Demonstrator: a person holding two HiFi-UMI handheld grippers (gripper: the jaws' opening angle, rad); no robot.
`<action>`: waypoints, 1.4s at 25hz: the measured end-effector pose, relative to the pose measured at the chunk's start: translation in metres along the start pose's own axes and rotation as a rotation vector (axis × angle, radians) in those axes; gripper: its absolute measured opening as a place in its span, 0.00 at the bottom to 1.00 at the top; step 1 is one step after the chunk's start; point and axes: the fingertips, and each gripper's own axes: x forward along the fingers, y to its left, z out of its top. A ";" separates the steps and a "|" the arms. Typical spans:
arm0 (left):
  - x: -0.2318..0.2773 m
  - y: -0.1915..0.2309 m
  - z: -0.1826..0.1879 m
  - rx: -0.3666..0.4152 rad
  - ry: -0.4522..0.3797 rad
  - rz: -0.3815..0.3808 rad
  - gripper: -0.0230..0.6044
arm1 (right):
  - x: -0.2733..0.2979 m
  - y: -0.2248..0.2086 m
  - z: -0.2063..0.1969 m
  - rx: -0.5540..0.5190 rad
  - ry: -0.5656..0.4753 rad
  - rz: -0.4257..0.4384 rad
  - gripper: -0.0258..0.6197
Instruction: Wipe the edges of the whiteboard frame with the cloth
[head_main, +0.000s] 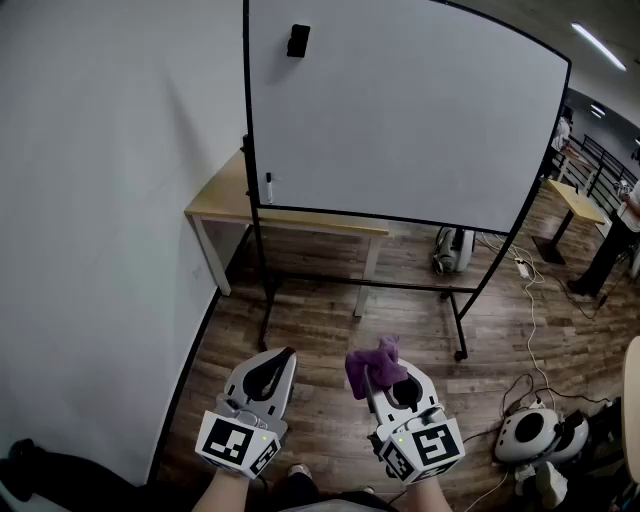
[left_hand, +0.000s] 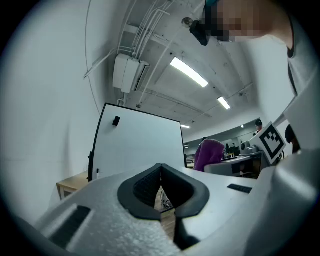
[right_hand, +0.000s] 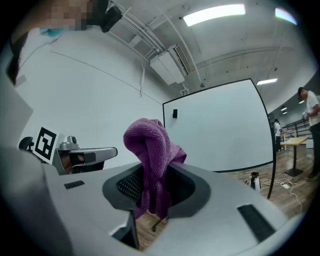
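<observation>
Our right tongs (right_hand: 155, 186) grasp the purple cloth (right_hand: 150, 150); our left tongs (left_hand: 161, 186) are clenched, empty. The whiteboard (head_main: 400, 110) stands at twelve o'clock, with a counter (head_main: 225, 203) behind it and cables (head_main: 528, 310) at three o'clock.

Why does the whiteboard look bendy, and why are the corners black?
Head view: the wide lens bows the whiteboard, so its straight edges curve. Left gripper view and right gripper view: fisheye lenses make round pictures with black corners, and the ceiling lights glare white. Right gripper view: the cloth looks sharp.
</observation>
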 end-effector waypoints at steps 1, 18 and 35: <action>0.000 0.002 0.000 0.001 0.000 0.001 0.07 | 0.001 0.001 0.000 0.000 0.002 -0.001 0.22; -0.003 0.064 -0.007 -0.001 -0.012 0.050 0.07 | 0.060 0.022 -0.009 0.007 0.037 0.013 0.22; -0.003 0.169 -0.018 0.024 -0.012 0.136 0.07 | 0.154 0.045 0.004 -0.092 -0.022 0.052 0.20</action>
